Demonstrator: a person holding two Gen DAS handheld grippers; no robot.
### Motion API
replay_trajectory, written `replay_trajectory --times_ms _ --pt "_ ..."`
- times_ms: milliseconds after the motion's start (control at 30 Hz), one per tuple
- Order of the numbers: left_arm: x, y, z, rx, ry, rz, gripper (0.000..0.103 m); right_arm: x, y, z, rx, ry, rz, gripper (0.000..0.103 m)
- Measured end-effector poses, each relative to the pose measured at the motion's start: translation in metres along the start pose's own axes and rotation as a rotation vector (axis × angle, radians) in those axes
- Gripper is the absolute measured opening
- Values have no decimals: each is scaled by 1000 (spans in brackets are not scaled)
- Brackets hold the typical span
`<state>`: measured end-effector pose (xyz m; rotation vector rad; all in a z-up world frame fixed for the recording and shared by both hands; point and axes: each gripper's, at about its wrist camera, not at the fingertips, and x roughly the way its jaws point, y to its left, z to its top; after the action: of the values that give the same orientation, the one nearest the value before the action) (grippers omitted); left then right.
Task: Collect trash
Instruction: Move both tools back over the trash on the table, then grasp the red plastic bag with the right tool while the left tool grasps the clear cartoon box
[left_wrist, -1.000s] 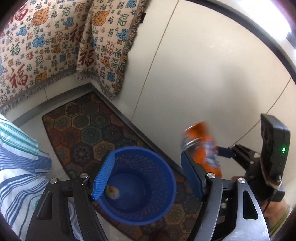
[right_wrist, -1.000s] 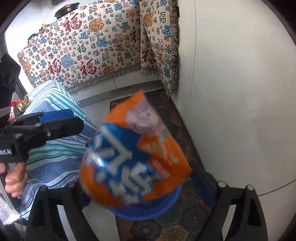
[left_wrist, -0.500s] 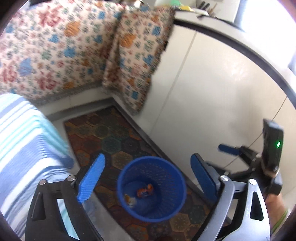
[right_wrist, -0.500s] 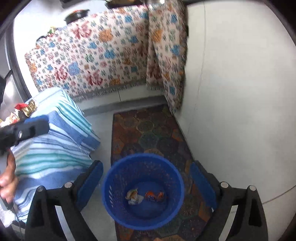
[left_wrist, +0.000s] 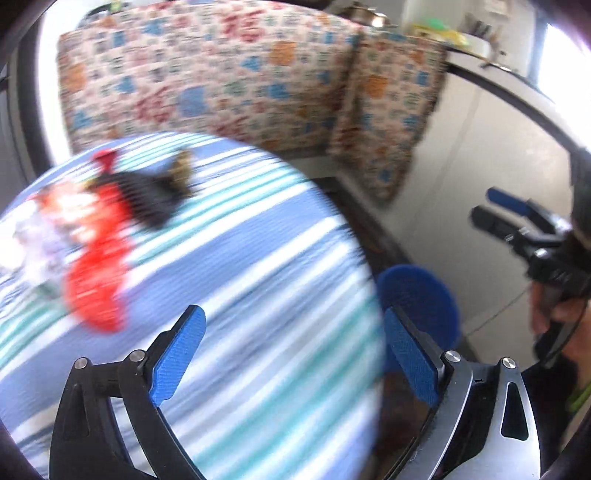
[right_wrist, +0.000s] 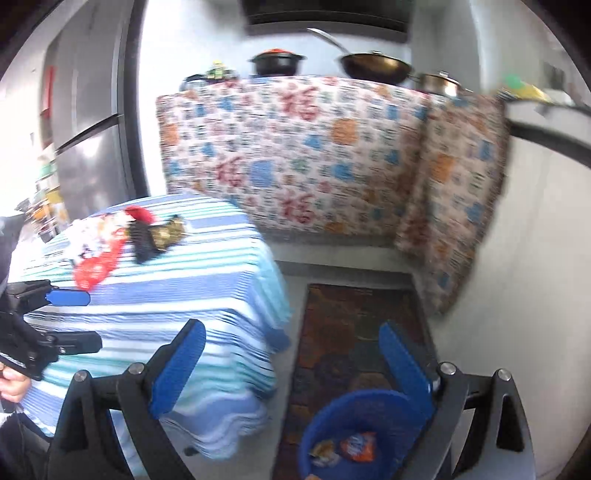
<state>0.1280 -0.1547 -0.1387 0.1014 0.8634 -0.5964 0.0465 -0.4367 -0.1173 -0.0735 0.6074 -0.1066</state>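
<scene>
Left gripper (left_wrist: 291, 354) and right gripper (right_wrist: 291, 363) both agape, empty.

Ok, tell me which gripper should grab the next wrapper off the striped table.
Left gripper: open, over the blue-striped tablecloth, facing the red wrapper. Right gripper sits by the blue bin.

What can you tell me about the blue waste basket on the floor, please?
The blue waste basket is a round plastic bin with perforated mesh walls, standing upright on the patterned rug beside the striped tablecloth. An orange snack bag and smaller crumpled wrappers lie at its bottom. No tool touches it.
</scene>
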Motion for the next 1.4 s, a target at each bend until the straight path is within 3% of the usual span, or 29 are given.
replay_trajectory --times_ms 300,433,633,767,867,1000,1233,1267,1333,1367,1400 --pt "-19 144 -27 -106 17 225 98 41 148 8 -136 143 186 97" --pt "-22 186 -34 -200 16 275 98 54 194 3 -151 204 270 97" --pt "-8 208 -34 -201 95 380 103 72 244 2 -187 292 335 97" --pt "-12 224 -37 -255 90 386 103 91 259 1 -168 370 323 98" --pt "-15 228 -41 -263 85 398 103 101 270 6 -215 361 263 98" --pt "-22 237 -48 -320 68 445 103 116 276 16 -186 338 239 99" --pt "-25 234 -53 -317 68 453 103 141 277 35 -146 327 199 99" --pt "-25 234 -53 -318 67 450 103 143 276 36 -137 324 192 94" --pt "-27 234 -53 -320 59 431 102 142 268 39 -112 304 169 69" --pt "-29 233 -53 -327 43 402 102 142 263 41 -102 293 158 51" --pt "-34 232 -50 -344 12 358 101 141 258 41 -98 288 152 41"
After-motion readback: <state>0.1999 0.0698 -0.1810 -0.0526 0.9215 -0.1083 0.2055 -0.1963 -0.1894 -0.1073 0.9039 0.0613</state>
